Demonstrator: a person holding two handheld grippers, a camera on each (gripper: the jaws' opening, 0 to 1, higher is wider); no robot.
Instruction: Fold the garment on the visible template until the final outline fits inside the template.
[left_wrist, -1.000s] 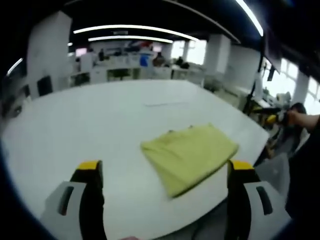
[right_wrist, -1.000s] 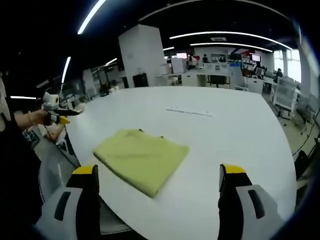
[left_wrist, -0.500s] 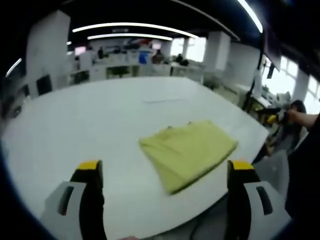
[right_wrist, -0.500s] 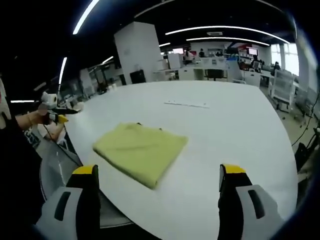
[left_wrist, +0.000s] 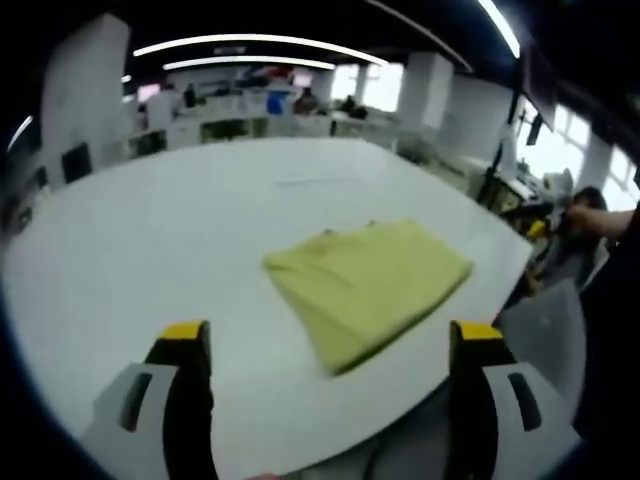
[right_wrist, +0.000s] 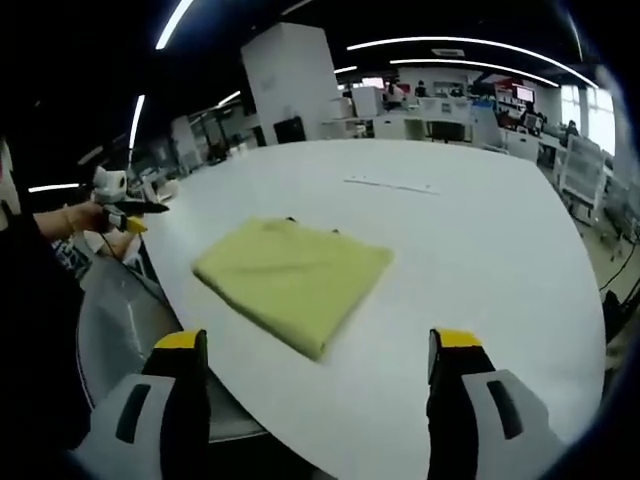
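A yellow garment (left_wrist: 365, 280) lies folded into a rough rectangle on the white table (left_wrist: 150, 240), near its rounded edge. My left gripper (left_wrist: 330, 338) is open, held back from the garment, with nothing between its jaws. In the right gripper view the same garment (right_wrist: 295, 280) lies flat ahead. My right gripper (right_wrist: 318, 342) is open too and touches nothing. At that view's left, a hand holds the left gripper (right_wrist: 122, 205) off the table's edge. A thin faint line (right_wrist: 390, 185) marks the table beyond the garment.
The table's curved edge (right_wrist: 180, 300) runs close under both grippers. A grey chair (right_wrist: 120, 330) stands beside the table. A person's dark sleeve (left_wrist: 610, 300) is at the right of the left gripper view. Desks, a white pillar (right_wrist: 295, 85) and seated people stand far behind.
Both views have shifted a little with the hands. The garment lies as before, and both grippers stay open and apart from it.
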